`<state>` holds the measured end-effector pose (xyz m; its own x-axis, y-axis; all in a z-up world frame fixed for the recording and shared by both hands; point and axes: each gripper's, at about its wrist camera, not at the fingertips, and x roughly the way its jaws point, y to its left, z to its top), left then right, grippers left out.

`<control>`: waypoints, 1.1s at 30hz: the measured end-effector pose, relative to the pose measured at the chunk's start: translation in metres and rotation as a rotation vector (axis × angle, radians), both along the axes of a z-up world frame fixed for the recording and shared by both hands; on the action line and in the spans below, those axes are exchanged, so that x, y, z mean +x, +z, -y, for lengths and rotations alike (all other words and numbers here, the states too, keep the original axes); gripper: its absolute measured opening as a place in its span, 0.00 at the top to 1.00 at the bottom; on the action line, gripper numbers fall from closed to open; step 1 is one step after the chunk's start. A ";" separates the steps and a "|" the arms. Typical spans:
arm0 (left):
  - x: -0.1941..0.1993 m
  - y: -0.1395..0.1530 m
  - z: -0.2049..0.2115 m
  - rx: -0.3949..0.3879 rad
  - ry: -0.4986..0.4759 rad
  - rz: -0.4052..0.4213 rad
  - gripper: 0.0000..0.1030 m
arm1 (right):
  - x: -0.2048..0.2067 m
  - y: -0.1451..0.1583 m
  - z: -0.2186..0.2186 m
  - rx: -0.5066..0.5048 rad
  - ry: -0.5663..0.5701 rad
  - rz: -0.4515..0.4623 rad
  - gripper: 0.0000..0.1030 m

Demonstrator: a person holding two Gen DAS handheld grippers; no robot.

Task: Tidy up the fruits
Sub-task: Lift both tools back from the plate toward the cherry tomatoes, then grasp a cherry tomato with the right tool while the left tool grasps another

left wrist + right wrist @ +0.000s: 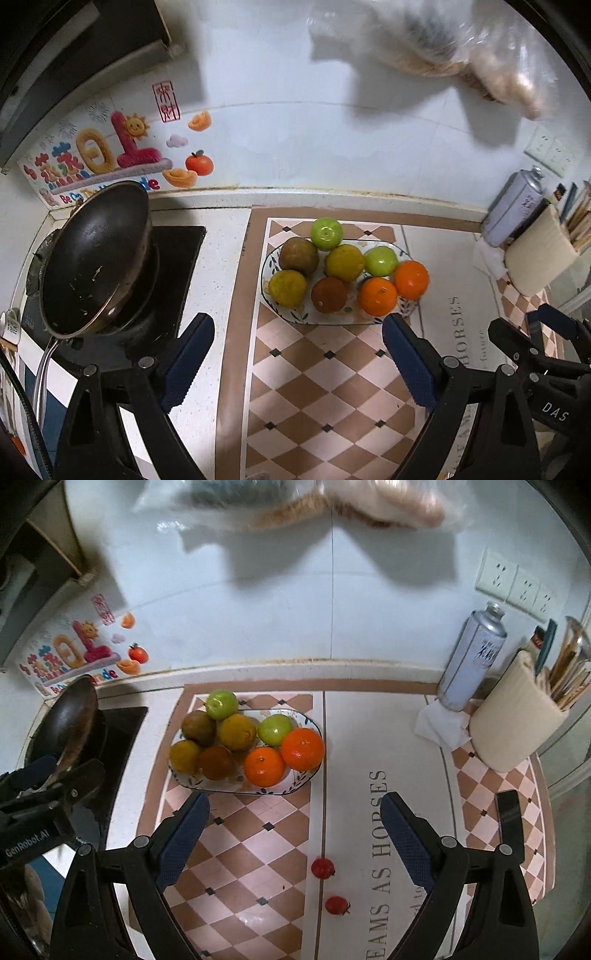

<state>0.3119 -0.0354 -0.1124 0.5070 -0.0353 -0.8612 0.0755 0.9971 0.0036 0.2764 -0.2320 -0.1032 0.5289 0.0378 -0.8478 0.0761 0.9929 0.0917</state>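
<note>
An oval patterned plate (pixel 351 319) (pixel 310 723) on the checkered mat holds several fruits: two green apples (pixel 326 232) (pixel 221 704), two oranges (pixel 376 296) (pixel 264 767), and yellowish and brown citrus fruits (pixel 344 263) (pixel 238 732). Two small red fruits (pixel 322 867) (pixel 337 905) lie on the mat between my right fingers. My left gripper (pixel 298 363) is open and empty, just in front of the plate. My right gripper (pixel 294 843) is open and empty, in front and to the right of the plate.
A dark pan (pixel 94 254) sits on the stove at left. A spray can (pixel 469 661), a beige utensil holder (pixel 513 716) and a crumpled tissue (pixel 439 723) stand at back right. A black phone (pixel 511 819) lies at right. Plastic bags (pixel 295 502) hang above.
</note>
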 end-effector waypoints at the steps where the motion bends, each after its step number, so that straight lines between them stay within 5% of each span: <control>1: -0.006 0.004 0.001 -0.001 -0.005 0.010 0.10 | -0.005 0.006 -0.001 0.001 0.000 0.011 0.07; 11: -0.055 0.045 0.001 -0.010 -0.031 0.097 0.10 | -0.059 0.048 -0.005 0.011 -0.002 0.094 0.07; 24: -0.090 0.063 0.004 -0.007 -0.041 0.144 0.10 | -0.089 0.061 -0.004 0.029 -0.005 0.131 0.07; 29: -0.085 0.053 0.008 -0.005 -0.042 0.112 0.10 | -0.080 0.041 0.017 0.150 -0.026 0.082 0.07; 33: -0.069 0.024 0.020 0.050 -0.054 0.068 0.00 | -0.066 -0.017 0.047 0.164 -0.098 -0.041 0.07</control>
